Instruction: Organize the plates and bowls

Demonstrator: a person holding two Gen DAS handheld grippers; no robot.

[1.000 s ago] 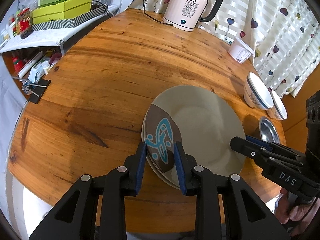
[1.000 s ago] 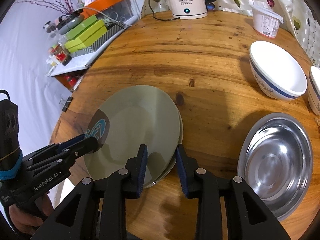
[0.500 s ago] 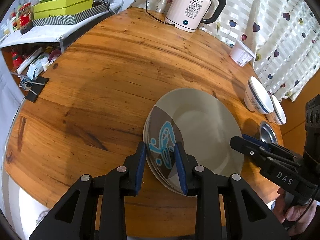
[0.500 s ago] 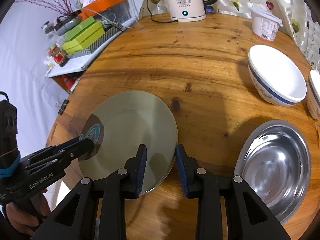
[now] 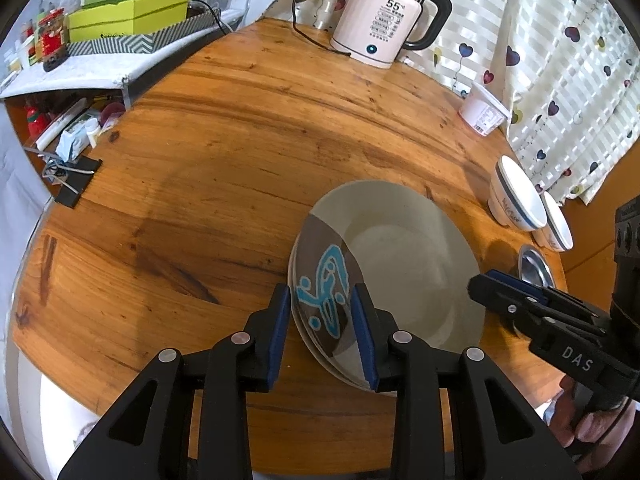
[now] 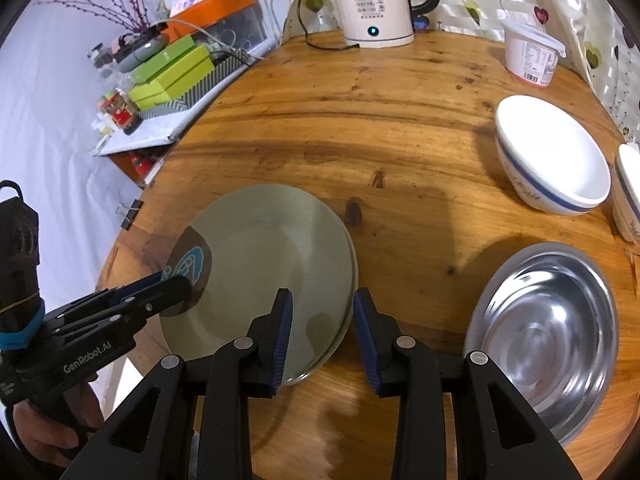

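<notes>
A stack of grey plates (image 5: 400, 264) lies on the round wooden table (image 5: 224, 152); the top plate has a brown patch with a blue figure (image 5: 324, 292). My left gripper (image 5: 322, 330) is open, its fingers either side of the stack's near-left rim. My right gripper (image 6: 322, 340) is open over the stack's (image 6: 264, 264) near-right rim. Each gripper shows in the other's view: the right gripper (image 5: 496, 286), the left gripper (image 6: 168, 286). A steel bowl (image 6: 544, 332) and two white blue-banded bowls (image 6: 556, 160) stand to the right.
A pink electric kettle (image 5: 384, 28) with a cord stands at the table's far edge, a white plastic tub (image 5: 482, 114) near the heart-print curtain. A cluttered shelf with green boxes (image 5: 132, 16) is to the left. A binder clip (image 5: 74, 184) lies at the left edge.
Both grippers have drawn back slightly and upward from the plate stack. The jaws stay open. The plates have settled flat on the table.
</notes>
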